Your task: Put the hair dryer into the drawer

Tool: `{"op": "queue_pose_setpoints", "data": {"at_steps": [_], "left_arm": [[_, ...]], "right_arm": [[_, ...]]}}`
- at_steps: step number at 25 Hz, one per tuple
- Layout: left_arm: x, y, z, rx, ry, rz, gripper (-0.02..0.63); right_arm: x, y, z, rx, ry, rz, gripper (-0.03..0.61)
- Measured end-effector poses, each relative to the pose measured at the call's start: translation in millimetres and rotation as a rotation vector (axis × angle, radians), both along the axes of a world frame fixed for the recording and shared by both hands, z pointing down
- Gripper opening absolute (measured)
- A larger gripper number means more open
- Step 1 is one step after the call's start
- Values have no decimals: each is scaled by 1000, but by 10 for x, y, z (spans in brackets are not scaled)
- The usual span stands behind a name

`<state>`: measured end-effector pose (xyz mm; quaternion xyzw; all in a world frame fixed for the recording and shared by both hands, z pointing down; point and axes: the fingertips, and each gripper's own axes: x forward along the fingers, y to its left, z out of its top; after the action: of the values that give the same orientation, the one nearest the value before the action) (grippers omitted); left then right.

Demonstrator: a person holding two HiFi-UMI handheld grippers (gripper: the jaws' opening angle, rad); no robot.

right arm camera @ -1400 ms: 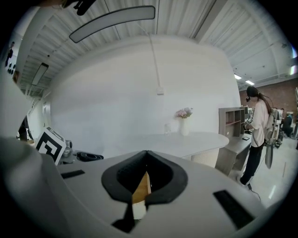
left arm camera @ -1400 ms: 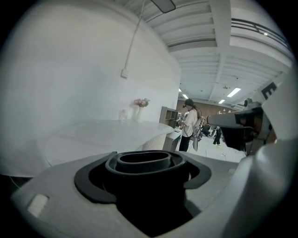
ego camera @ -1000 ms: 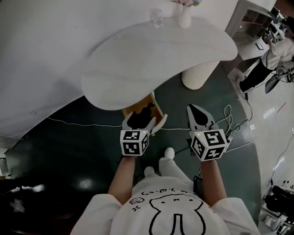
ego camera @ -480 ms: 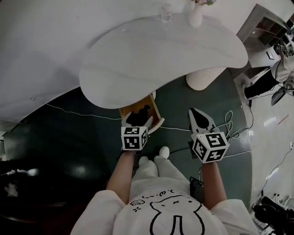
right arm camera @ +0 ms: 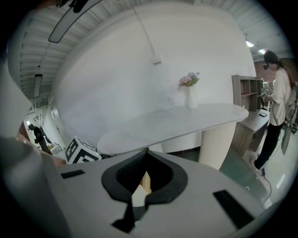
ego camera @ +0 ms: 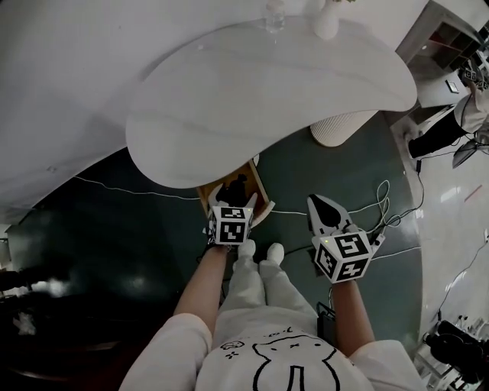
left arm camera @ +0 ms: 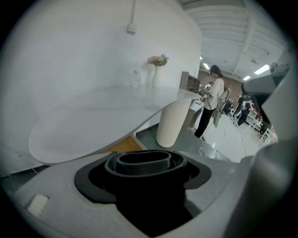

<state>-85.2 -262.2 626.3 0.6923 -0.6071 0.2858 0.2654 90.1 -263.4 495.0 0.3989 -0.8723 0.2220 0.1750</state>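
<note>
The black hair dryer (ego camera: 234,189) hangs over the open wooden drawer (ego camera: 263,201) under the white table (ego camera: 267,92). My left gripper (ego camera: 231,200) is shut on the hair dryer. In the left gripper view its round black nozzle (left arm camera: 144,162) fills the gap between the jaws. To the right of the drawer my right gripper (ego camera: 322,206) hangs above the dark floor, shut and holding nothing. In the right gripper view the right gripper (right arm camera: 145,155) has its jaws together, and a corner of the wooden drawer (right arm camera: 145,181) shows past them.
A ribbed white pedestal (ego camera: 336,126) carries the table. A vase (ego camera: 327,23) and a glass (ego camera: 273,19) stand at the table's far edge. Cables (ego camera: 382,206) lie on the floor to the right. A person (ego camera: 466,114) stands at far right.
My left gripper with the hair dryer has drawn in a little and points more steeply down at the drawer. The right gripper has hardly moved. The person's feet have stepped forward.
</note>
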Motion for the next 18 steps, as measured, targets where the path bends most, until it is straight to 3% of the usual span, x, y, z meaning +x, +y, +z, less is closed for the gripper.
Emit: {"op": "queue_pose_setpoints", "data": {"at_steps": [6,18], "left_arm": [[12,-61,296,-57,12,-21,370],[-247,-336,577,-62,14,-46,370]], "right_arm": [[40,89,209,-42,23,26,2],[-117,195,492,-90,50,32,2]]}}
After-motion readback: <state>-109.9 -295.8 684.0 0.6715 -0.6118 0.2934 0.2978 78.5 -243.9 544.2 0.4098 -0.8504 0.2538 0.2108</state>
